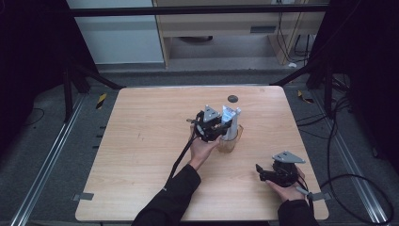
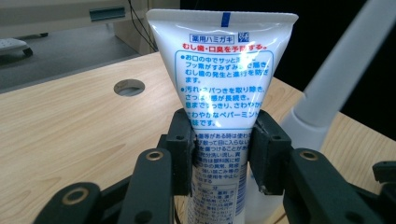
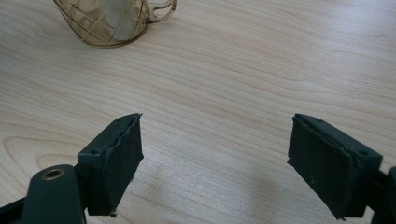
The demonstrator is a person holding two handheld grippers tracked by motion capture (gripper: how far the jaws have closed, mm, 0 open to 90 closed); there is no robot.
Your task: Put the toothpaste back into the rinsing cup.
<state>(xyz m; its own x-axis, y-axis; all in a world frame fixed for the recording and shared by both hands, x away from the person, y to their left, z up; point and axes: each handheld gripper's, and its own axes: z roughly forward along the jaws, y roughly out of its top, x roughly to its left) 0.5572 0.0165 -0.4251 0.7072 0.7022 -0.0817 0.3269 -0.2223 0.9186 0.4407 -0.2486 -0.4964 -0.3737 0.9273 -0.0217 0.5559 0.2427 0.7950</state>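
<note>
A white toothpaste tube [image 2: 222,70] with blue and red print stands upright, crimped end up, in an amber glass cup [image 1: 230,142] near the table's middle. My left gripper [image 2: 222,149] reaches in from the left, and its two pads [image 2: 183,149] lie against the tube's side edges. The same gripper [image 1: 222,127] is seen just left of the cup in the high view. A white toothbrush handle [image 2: 336,79] leans in the cup beside the tube. My right gripper [image 3: 215,158] hovers open over bare wood near the front right, holding nothing, with the cup [image 3: 109,23] farther off.
The wooden table [image 1: 141,141] has a round cable hole [image 1: 232,98] behind the cup. Black cables trail from both grippers. Metal floor rails and dark frame legs flank the table; cabinets stand beyond its far edge.
</note>
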